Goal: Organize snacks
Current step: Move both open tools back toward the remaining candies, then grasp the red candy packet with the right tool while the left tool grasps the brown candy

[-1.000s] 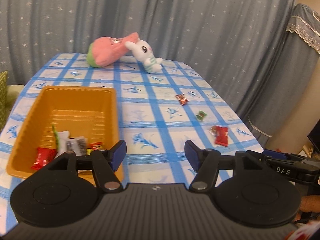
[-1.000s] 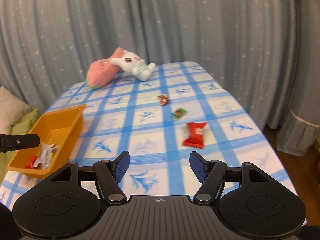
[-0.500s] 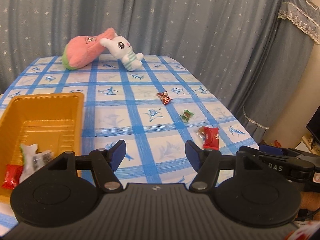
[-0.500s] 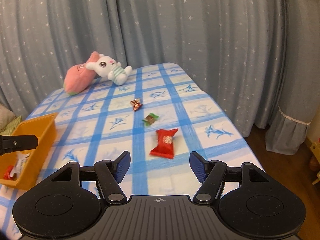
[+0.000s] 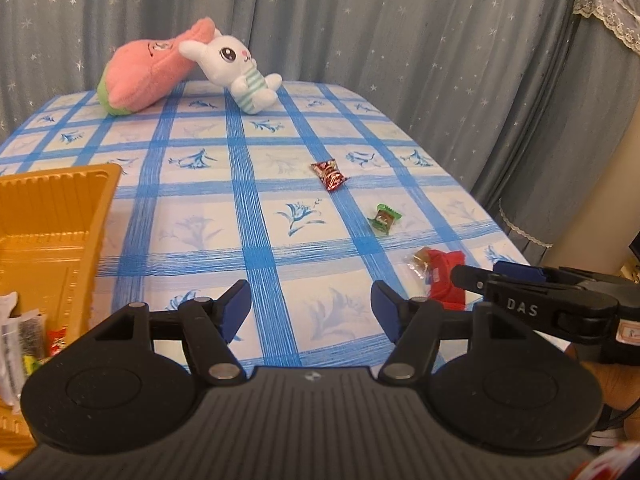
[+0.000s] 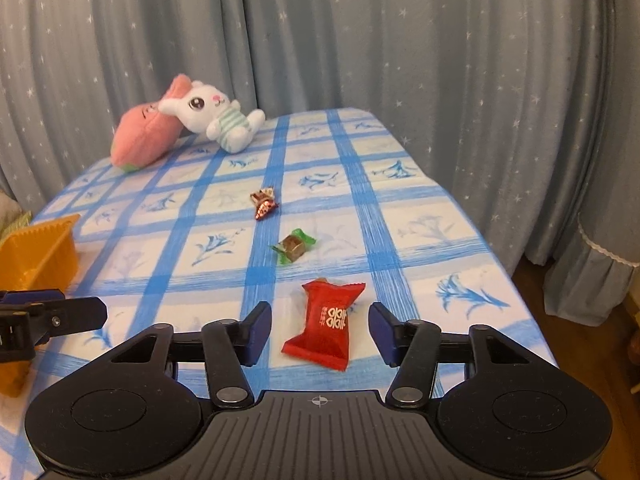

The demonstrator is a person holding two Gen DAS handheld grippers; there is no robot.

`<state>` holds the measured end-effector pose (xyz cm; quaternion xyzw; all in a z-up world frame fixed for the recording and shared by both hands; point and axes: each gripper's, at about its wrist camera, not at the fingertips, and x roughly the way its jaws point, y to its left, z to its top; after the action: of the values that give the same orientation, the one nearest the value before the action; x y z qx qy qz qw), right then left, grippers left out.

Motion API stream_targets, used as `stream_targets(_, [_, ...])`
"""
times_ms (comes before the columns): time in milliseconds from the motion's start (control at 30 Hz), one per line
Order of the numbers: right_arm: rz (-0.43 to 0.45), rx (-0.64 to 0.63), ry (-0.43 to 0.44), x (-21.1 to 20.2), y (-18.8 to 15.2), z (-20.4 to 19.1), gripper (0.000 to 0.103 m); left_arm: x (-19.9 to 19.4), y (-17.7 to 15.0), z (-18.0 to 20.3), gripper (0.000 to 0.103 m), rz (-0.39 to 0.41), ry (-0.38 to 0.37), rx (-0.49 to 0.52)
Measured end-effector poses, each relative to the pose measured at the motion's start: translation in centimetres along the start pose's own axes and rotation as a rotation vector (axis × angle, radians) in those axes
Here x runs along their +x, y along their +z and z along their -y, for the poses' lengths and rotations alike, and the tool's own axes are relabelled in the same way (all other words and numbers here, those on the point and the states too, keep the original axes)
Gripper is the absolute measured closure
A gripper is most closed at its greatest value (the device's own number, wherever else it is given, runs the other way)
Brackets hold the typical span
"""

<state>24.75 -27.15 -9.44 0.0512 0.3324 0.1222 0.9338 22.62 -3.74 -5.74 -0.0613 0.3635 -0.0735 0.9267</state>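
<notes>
Here, the table (image 6: 420,208) carried the orange tray (image 5: 52,216) at left. Both tools stood open and empty: the right tool (image 6: 319,330) framed the red packet (image 6: 326,322); the left tool (image 5: 310,312) hovered. Closing high risked pinching only film, so the packet could slip.

Bare tablecloth (image 6: 224,280) around red packet (image 6: 326,322)

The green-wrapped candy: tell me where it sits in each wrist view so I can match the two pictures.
Left wrist view: green-wrapped candy lies right of centre on the tablecloth, between the dark red candy and the red snack packet.
Right wrist view: green-wrapped candy lies near centre, beyond the open right gripper.
Shared landmark: the white plush rabbit at the table's far end.
</notes>
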Motion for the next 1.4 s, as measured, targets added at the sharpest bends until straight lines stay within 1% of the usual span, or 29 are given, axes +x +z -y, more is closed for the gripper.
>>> stream_targets(133, [-0.033, -0.013, -0.001, 2.2, 0.1, 0.0, 0.053, 1.5, -0.2, -0.3, 0.040, -0.015, -0.007, -0.008])
stream_targets(233, [-0.049, -0.027, -0.004, 3.3, 0.1, -0.1, 0.059, 2.3, -0.3, -0.4, 0.040, -0.022, -0.012, -0.008])
stream_targets(267, [-0.054, -0.029, -0.013, 3.6, 0.1, -0.1, 0.061, 2.5, -0.3, -0.4, 0.040, -0.023, -0.014, -0.010])
stream_targets(333, [-0.068, -0.022, -0.022, 4.1, 0.2, 0.0, 0.075, 2.9, -0.4, -0.5, 0.040, -0.027, -0.020, -0.011])
stream_targets(467, [-0.067, -0.038, -0.038, 3.9, 0.3, 0.0, 0.080, 3.7, -0.4, -0.2, 0.040, -0.039, -0.030, 0.006])
stream_targets(567, [-0.061, -0.034, -0.051, 3.4, 0.5, 0.7, 0.081, 4.5, -0.3, 0.5, 0.040, -0.048, -0.058, 0.042])
stream_targets(667, [-0.064, -0.023, -0.059, 3.0, 1.0, 1.7, 0.081, 5.4, 0.0, 1.7, 0.040, -0.051, -0.093, 0.102])
stream_targets(767, [-0.082, -0.036, -0.073, 3.2, 1.3, 2.7, 0.081, 6.4, 0.3, 3.1, 0.040, -0.048, -0.127, 0.153])
stream_targets(867, [-0.105, -0.044, -0.068, 3.8, 1.1, 3.6, 0.081, 7.5, 0.7, 4.2, 0.040, -0.050, -0.138, 0.193])
stream_targets(967, [-0.104, -0.050, -0.052, 4.1, 0.9, 4.2, 0.080, 8.3, 0.8, 4.8, 0.040, -0.045, -0.145, 0.222])
stream_targets(1067, [-0.114, -0.056, -0.038, 4.5, 1.2, 4.4, 0.079, 9.2, 1.0, 5.3, 0.040, -0.041, -0.170, 0.244])
stream_targets(1167, [-0.133, -0.031, -0.019, 4.9, 1.6, 5.0, 0.079, 10.1, 1.1, 6.1, 0.042, -0.042, -0.201, 0.285])
stream_targets(1267, [-0.148, -0.006, -0.005, 4.9, 1.9, 5.4, 0.079, 11.2, 1.1, 7.3, 0.046, -0.040, -0.235, 0.341])
stream_targets(1333, [-0.143, 0.016, -0.018, 4.6, 2.0, 5.7, 0.080, 11.8, 1.1, 7.9, 0.047, -0.039, -0.254, 0.373])
stream_targets(1400, [-0.136, 0.030, -0.031, 4.2, 2.2, 6.1, 0.080, 12.5, 1.1, 8.5, 0.054, -0.041, -0.268, 0.399])
